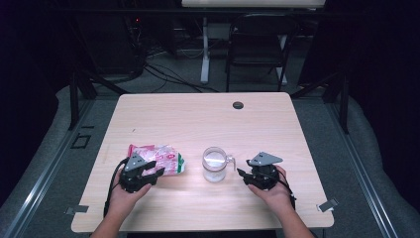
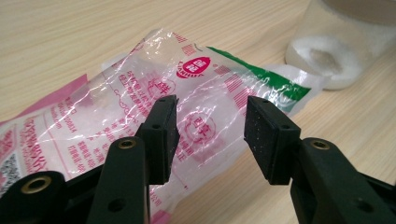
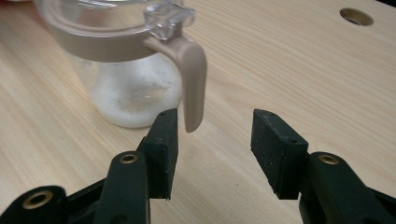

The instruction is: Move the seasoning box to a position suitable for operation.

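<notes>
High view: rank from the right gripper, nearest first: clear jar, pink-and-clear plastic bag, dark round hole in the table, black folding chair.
From the right gripper, both jaws open:
1. Clear glass jar with beige handle, just to its left, handle toward the gripper.
2. Pink-and-clear plastic bag with green end, farther left, by the left gripper.
3. Dark round hole, near the table's far edge.
4. Black folding chair, beyond the table.

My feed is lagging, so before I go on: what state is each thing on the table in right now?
Plastic bag: lying flat on the table, crumpled, white contents inside, not gripped.
Jar: upright, some white powder at the bottom, handle toward the right gripper.
Left gripper: open, jaws over the bag.
Right gripper: open, just short of the jar's handle.
</notes>
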